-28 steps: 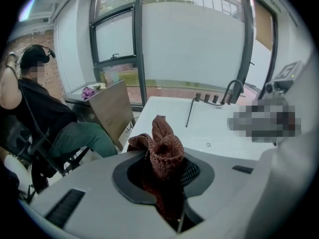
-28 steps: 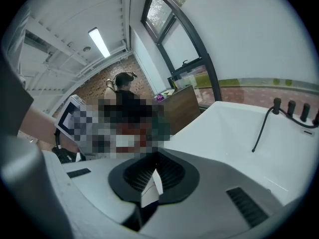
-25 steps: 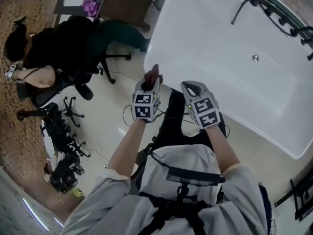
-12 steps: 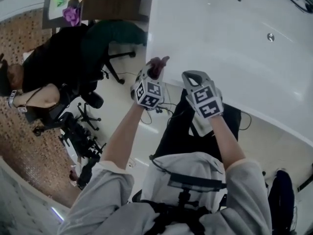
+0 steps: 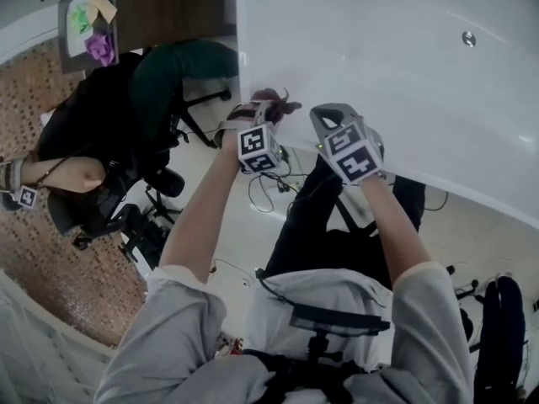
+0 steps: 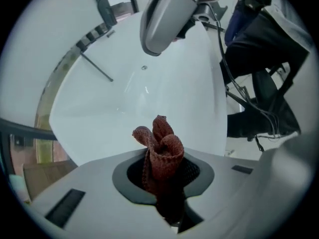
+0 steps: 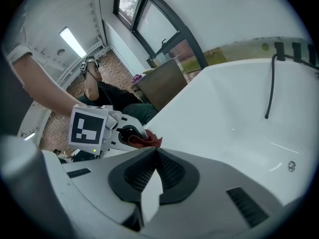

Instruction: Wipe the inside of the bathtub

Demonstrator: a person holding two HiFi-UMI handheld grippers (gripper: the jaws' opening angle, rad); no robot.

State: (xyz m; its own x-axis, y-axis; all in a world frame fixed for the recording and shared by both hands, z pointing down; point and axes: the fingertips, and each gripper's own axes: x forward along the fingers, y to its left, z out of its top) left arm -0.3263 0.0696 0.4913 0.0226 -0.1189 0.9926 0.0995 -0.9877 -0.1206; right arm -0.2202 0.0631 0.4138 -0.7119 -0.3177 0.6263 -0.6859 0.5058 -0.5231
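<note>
The white bathtub [image 5: 362, 49] fills the upper right of the head view, and its basin [image 6: 129, 98] lies ahead of both grippers. My left gripper [image 5: 268, 113] is shut on a dark red knitted cloth [image 6: 160, 153], which bunches up out of the jaws. It hovers at the tub's near rim; the cloth [image 5: 278, 104] sticks out toward the tub. My right gripper [image 5: 330, 121] is beside it, over the rim, jaws shut with nothing between them. The right gripper view shows the left gripper [image 7: 130, 133] and its cloth [image 7: 145, 140].
A drain fitting [image 5: 468, 37] sits on the tub floor. A dark shower hose [image 7: 270, 86] hangs down the far wall. A person in dark clothes [image 5: 93, 133] sits on an office chair at the left. Cables [image 5: 269, 188] lie on the floor by my legs.
Both grippers have moved up and forward from in front of my body to the tub's near rim. The left one still holds the cloth.
</note>
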